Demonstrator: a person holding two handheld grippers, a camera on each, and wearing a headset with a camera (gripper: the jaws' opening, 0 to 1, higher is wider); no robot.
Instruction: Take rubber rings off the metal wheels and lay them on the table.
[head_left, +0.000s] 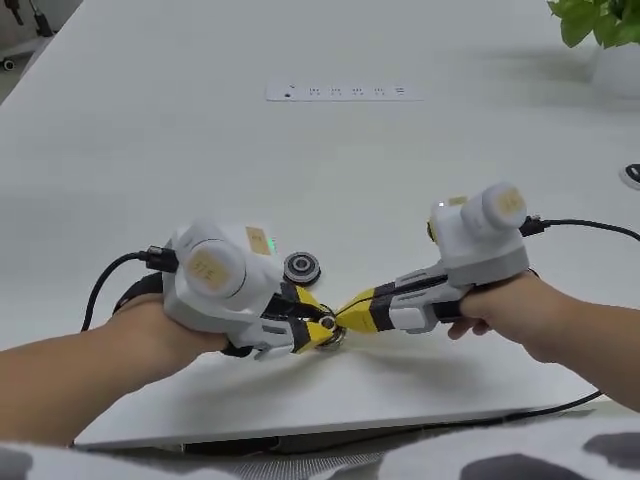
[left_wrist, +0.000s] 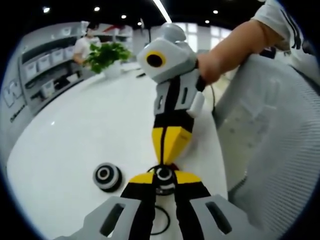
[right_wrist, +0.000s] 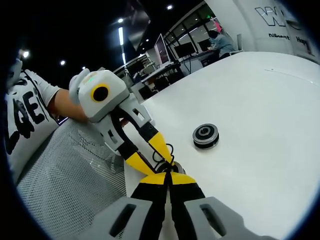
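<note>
**Left claw** (left_wrist: 163, 179): clenched on a small metal wheel (head_left: 329, 327), held low at the near edge of the worktop (head_left: 400, 170).

**Right claw** (right_wrist: 170, 176): jaws drawn together, meeting the left claw tip to tip at the wheel's rim. Whether rubber is pinched between them cannot be told.

**Thin black loop** (left_wrist: 167, 221): apparently a rubber ring, seen beneath the left jaws on the near side of the wheel. It is unclear whether it lies free or is caught on the wheel.

**Second wheel** (head_left: 302, 267): rests flat on the worktop just beyond the claws, its dark ring in place.

**Progress, as judged:** early. At best one ring is off or coming off. The second wheel's ring is untouched. No ring is plainly laid out apart from its wheel.
</note>
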